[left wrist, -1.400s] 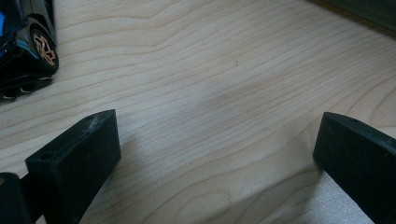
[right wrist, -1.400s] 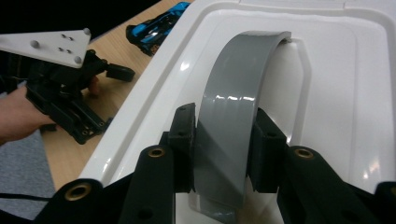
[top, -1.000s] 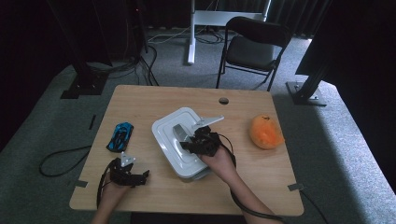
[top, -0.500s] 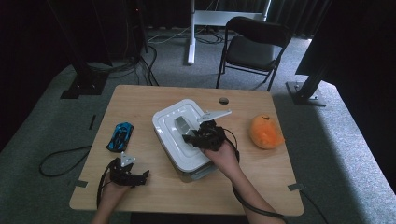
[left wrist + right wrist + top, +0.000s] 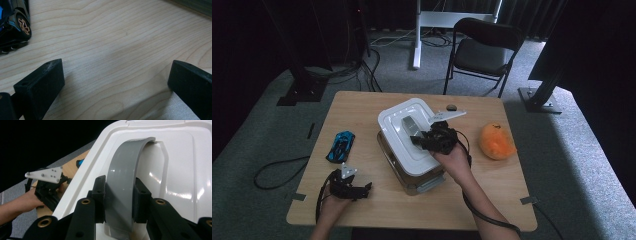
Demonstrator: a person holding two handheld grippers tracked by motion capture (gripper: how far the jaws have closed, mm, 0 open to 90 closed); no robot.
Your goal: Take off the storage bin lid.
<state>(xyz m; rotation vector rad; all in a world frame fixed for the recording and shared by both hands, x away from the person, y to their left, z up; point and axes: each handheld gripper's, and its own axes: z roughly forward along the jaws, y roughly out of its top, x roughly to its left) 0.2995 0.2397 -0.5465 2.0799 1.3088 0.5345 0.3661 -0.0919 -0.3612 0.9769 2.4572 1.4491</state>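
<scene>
Gripping the grey handle (image 5: 125, 177) of the white lid (image 5: 409, 132), the right tongs (image 5: 424, 137) are clamped on it from both sides — the lid sits tilted above the metal container (image 5: 422, 180) in the middle of the worktop (image 5: 362, 107). The left tongs (image 5: 362, 189) rest near the worktop's front left corner, jaws spread wide over bare wood with nothing between them — a blue toy car (image 5: 340, 146) lies just beyond. An orange plush toy (image 5: 495, 141) lies to the right of the container.

A right gripper (image 5: 421, 138) grips the grey handle (image 5: 409, 125) of a white lid (image 5: 399, 120), tilted above its container (image 5: 422, 180) on a wooden table (image 5: 362, 105).
</scene>
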